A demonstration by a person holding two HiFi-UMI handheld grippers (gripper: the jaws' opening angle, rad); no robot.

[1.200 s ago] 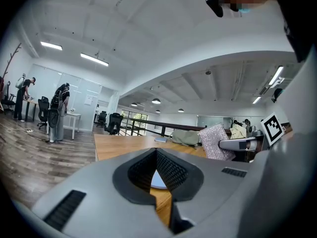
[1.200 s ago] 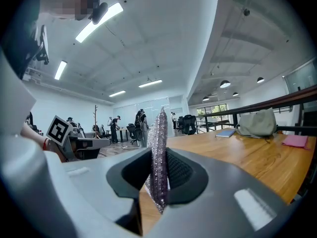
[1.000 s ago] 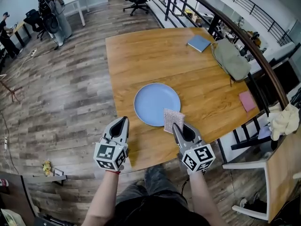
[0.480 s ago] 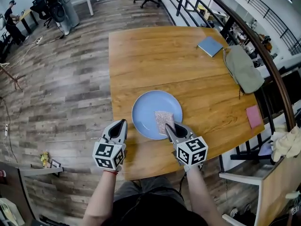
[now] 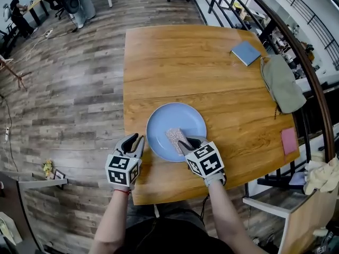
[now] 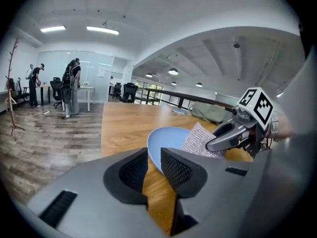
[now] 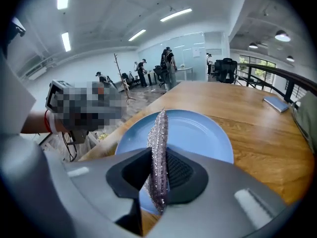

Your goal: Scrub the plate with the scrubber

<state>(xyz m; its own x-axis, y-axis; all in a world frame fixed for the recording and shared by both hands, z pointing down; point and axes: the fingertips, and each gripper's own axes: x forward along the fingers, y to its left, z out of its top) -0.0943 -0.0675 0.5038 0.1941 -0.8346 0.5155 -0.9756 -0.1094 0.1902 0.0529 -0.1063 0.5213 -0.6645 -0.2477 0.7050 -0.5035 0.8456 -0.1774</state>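
A round blue plate [image 5: 183,118] lies near the front edge of the wooden table [image 5: 175,57]. My right gripper [image 5: 185,142] is shut on a grey glittery scrubber [image 5: 174,136], which rests on the near part of the plate. In the right gripper view the scrubber [image 7: 159,130] stands edge-on between the jaws of the right gripper [image 7: 158,153], over the plate [image 7: 203,133]. My left gripper [image 5: 137,138] sits just left of the plate's rim. In its own view the left gripper [image 6: 153,156] has only a thin slit with bare wood between the jaws, and the plate [image 6: 166,138] and scrubber [image 6: 198,140] lie beyond.
A blue notebook [image 5: 246,52] and a grey-green bag [image 5: 280,83] lie at the table's far right, a pink pad [image 5: 289,140] at its right edge. A dark railing [image 5: 296,52] runs behind. People stand far off at desks [image 5: 21,7].
My right gripper has carried the scrubber from the plate's near right rim leftward onto the plate. The left gripper has edged closer to the plate's left rim.
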